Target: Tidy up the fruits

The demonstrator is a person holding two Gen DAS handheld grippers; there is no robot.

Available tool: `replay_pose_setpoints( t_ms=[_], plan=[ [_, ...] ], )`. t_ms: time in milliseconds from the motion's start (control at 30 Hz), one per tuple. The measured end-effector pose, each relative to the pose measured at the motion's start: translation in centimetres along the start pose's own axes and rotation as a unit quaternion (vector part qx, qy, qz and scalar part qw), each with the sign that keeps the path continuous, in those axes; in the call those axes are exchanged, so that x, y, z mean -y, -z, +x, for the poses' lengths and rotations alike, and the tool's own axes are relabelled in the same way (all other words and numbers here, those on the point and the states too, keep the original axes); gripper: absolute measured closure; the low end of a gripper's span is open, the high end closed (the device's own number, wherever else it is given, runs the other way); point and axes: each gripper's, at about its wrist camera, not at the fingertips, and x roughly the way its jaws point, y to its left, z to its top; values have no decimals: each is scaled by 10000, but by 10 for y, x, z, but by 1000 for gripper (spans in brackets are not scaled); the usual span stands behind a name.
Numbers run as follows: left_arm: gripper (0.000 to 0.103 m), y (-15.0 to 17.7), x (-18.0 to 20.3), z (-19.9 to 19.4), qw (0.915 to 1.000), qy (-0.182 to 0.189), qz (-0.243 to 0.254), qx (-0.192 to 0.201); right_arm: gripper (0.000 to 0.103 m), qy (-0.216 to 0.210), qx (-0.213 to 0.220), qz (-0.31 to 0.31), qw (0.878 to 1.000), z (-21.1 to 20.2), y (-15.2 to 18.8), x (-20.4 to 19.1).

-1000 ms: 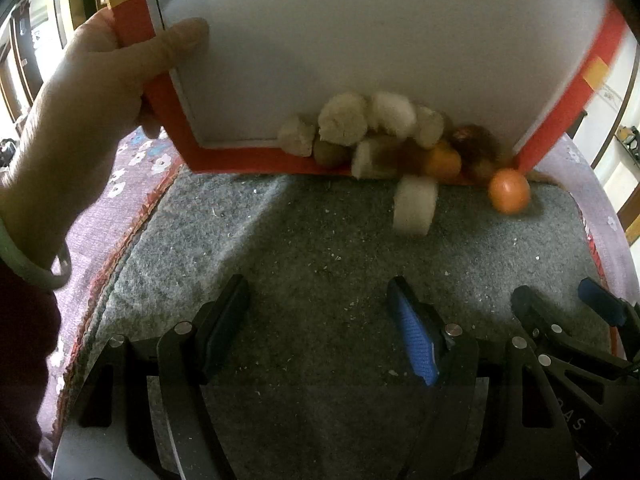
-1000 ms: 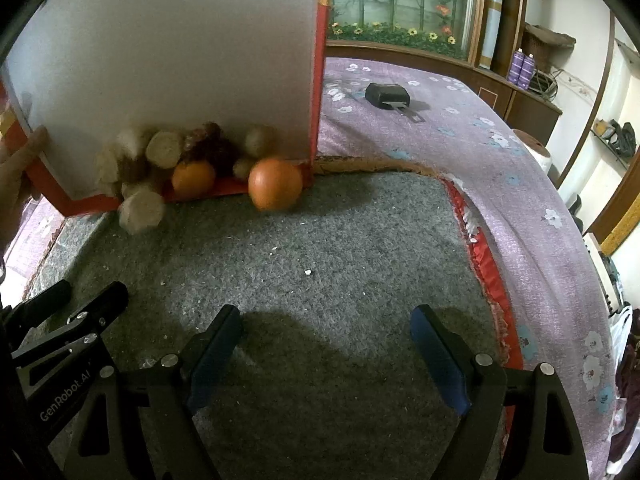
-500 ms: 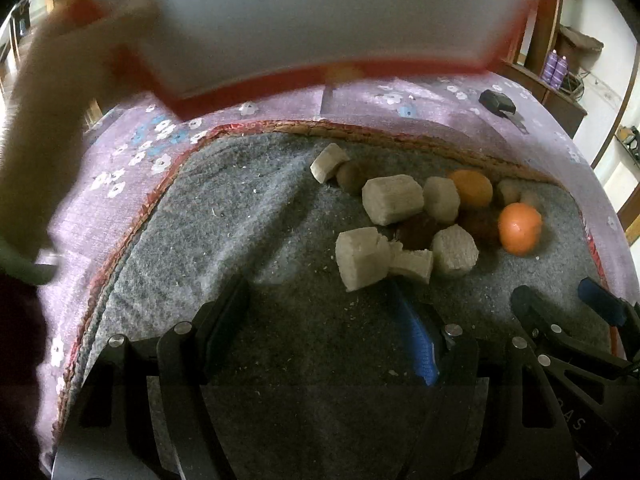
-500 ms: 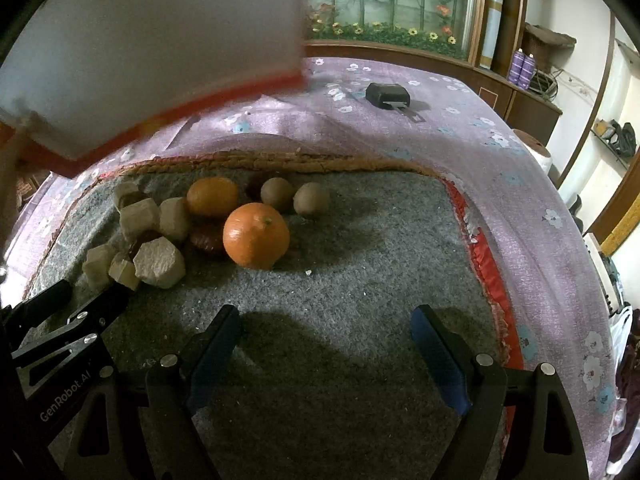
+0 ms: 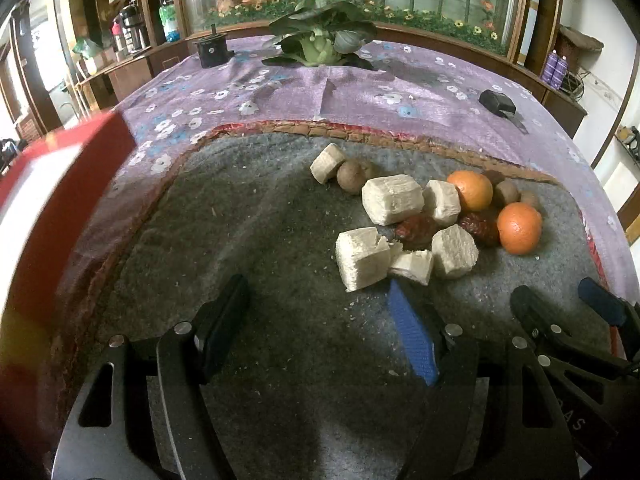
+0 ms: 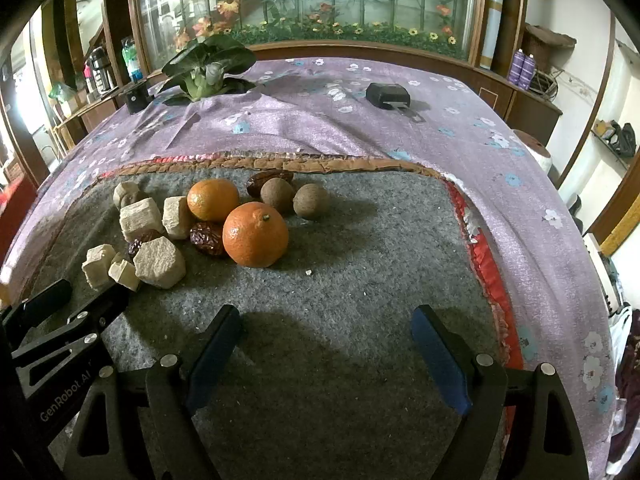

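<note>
Left gripper point(image 5: 320, 312) and right gripper point(image 6: 326, 338) rest low in frame, jaws apart, empty. Oranges point(image 6: 255, 234), dates point(image 6: 206, 238) and pale chunks point(image 6: 159, 257) cluster mid-frame on the grey mat point(image 6: 360, 264).

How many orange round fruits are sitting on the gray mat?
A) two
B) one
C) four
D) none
A: two oranges lie in the pile on the gray mat, a nearer orange and a farther orange behind it, among pale chunks, brown round fruits and red dates.
</note>
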Motion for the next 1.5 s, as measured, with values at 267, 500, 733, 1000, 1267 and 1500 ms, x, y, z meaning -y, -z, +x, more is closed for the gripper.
replay_pose_setpoints(
  t_ms=[267,500,733,1000,1267,1500],
  plan=[
    [30,0,0,0,10000,-1,1,0,16,3,0,-3,10000,0,0,0],
    [30,0,0,0,10000,-2,1,0,16,16,1,-13,10000,0,0,-1],
    [30,0,0,0,10000,-1,1,0,16,13,4,-11,10000,0,0,-1],
    [30,0,0,0,10000,-1,1,1,16,12,4,-9,10000,0,0,-1],
    [31,0,1,0,10000,-16,11,-2,16,9,4,-8,10000,1,-1,-2],
    [31,5,5,-12,9993,-160,317,-69,17,43,-1,-110,9999,-3,0,1]
  ],
)
